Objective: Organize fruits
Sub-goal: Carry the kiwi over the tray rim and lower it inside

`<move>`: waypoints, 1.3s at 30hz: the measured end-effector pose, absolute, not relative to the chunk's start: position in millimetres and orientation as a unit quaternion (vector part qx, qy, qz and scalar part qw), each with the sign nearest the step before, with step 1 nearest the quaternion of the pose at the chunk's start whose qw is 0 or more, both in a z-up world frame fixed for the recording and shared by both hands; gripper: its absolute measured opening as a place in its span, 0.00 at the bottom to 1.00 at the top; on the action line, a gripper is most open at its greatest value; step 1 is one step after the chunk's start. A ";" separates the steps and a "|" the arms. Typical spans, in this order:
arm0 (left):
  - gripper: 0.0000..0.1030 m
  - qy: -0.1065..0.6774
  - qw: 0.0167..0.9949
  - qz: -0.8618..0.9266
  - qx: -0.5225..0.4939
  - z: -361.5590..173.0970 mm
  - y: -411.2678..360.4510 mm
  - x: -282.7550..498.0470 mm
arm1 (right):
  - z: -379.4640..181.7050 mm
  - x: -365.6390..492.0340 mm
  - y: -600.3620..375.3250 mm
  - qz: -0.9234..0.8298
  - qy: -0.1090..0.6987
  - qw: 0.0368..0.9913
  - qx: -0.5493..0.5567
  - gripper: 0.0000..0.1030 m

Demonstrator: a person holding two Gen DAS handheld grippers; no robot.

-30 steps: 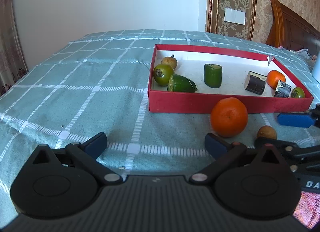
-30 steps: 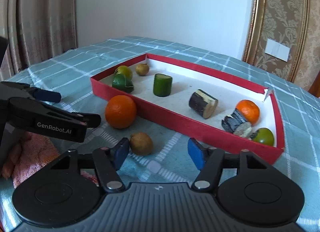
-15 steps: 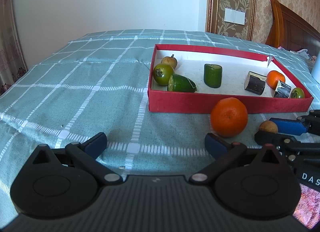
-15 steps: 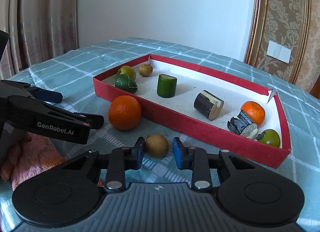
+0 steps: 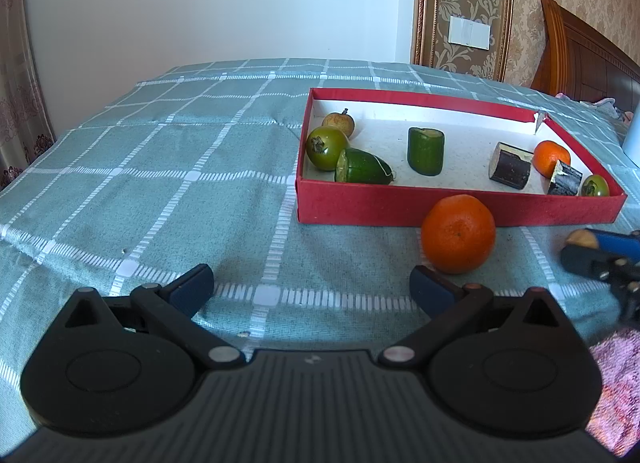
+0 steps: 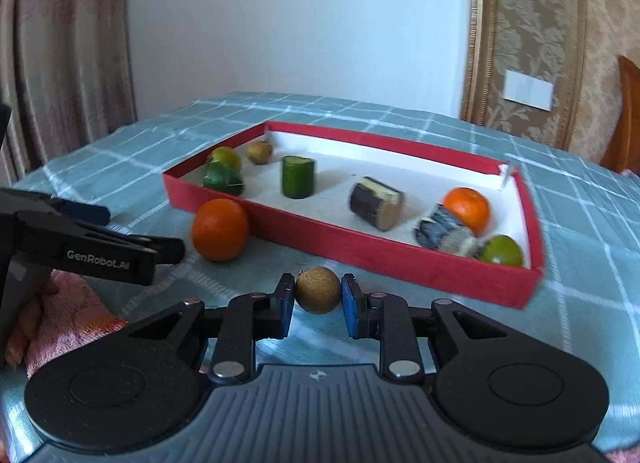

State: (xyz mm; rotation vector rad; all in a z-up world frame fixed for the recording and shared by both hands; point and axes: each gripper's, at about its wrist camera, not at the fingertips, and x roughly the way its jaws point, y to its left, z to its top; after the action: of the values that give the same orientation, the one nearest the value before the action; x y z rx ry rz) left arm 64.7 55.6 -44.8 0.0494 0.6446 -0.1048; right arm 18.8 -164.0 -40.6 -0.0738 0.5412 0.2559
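Note:
My right gripper (image 6: 317,297) is shut on a small brown fruit (image 6: 318,289) and holds it just in front of the red box (image 6: 360,251). The fruit also shows at the right edge of the left wrist view (image 5: 580,240). A big orange (image 5: 458,234) lies on the cloth against the box's front wall; it also shows in the right wrist view (image 6: 220,229). My left gripper (image 5: 312,283) is open and empty, low over the cloth, left of the orange. The red box (image 5: 440,207) holds green fruits, cucumber pieces, dark cut pieces and a small orange.
A teal checked cloth (image 5: 160,167) covers the table. A pink towel (image 5: 616,383) lies at the near right, and shows in the right wrist view (image 6: 68,319). A wooden headboard (image 5: 580,51) and curtain (image 6: 60,43) stand behind.
My right gripper closed on the small brown fruit and lifted it off the cloth. The left gripper has stayed still and open.

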 end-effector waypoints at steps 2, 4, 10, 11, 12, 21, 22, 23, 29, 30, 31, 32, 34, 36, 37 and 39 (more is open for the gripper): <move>1.00 0.317 0.947 -0.052 0.024 -44.8 55.6 64.8 | -40.0 15.9 -171.5 0.116 0.263 0.957 -0.028 0.24; 1.00 0.317 0.947 -0.051 0.024 -44.8 55.6 64.8 | -40.4 16.5 -178.4 0.108 0.266 0.958 -0.019 0.24; 1.00 0.317 0.947 -0.052 0.024 -44.8 55.6 64.9 | -36.0 18.5 -192.7 0.086 0.259 0.962 -0.013 0.24; 1.00 0.317 0.947 -0.052 0.024 -44.8 55.6 64.9 | -34.5 19.8 -194.7 0.083 0.258 0.963 -0.014 0.24; 1.00 0.317 0.947 -0.052 0.024 -44.9 55.6 64.8 | -32.9 21.3 -196.8 0.082 0.257 0.963 -0.014 0.24; 1.00 0.317 0.947 -0.052 0.024 -44.8 55.6 64.8 | -25.7 28.7 -200.2 0.076 0.249 0.965 -0.021 0.24; 1.00 0.317 0.947 -0.052 0.024 -44.8 55.6 64.7 | -22.9 30.5 -199.3 0.076 0.246 0.966 -0.021 0.24; 1.00 0.317 0.947 -0.052 0.024 -44.8 55.6 64.9 | -20.1 32.5 -198.9 0.075 0.242 0.967 -0.022 0.24; 1.00 0.317 0.947 -0.052 0.024 -44.8 55.7 64.6 | -2.9 57.2 -194.6 0.061 0.227 0.971 -0.036 0.24; 1.00 0.317 0.947 -0.052 0.024 -44.8 55.7 64.7 | -1.1 63.7 -193.7 0.055 0.224 0.972 -0.040 0.24; 1.00 0.317 0.947 -0.052 0.024 -44.8 55.7 64.8 | 0.6 70.1 -193.0 0.048 0.224 0.973 -0.043 0.24; 1.00 0.317 0.947 -0.052 0.024 -44.8 55.7 64.8 | 1.6 77.4 -193.0 0.043 0.224 0.973 -0.045 0.24; 1.00 0.317 0.947 -0.052 0.024 -44.8 55.7 64.5 | 2.8 93.9 -194.7 0.032 0.230 0.972 -0.041 0.24; 1.00 0.317 0.947 -0.052 0.024 -44.8 55.7 64.6 | 2.6 109.3 -195.9 0.023 0.239 0.970 -0.039 0.24; 1.00 0.317 0.947 -0.052 0.024 -44.8 55.7 64.7 | 2.0 117.3 -195.5 0.018 0.243 0.969 -0.040 0.24; 1.00 0.317 0.947 -0.052 0.024 -44.8 55.7 64.6 | -0.9 131.4 -195.7 0.009 0.253 0.967 -0.041 0.24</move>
State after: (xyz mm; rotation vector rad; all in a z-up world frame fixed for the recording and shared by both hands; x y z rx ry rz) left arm 64.6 55.7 -44.8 0.0489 0.6448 -0.1051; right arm 131.4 -195.7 -0.9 -0.0829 0.5110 0.0187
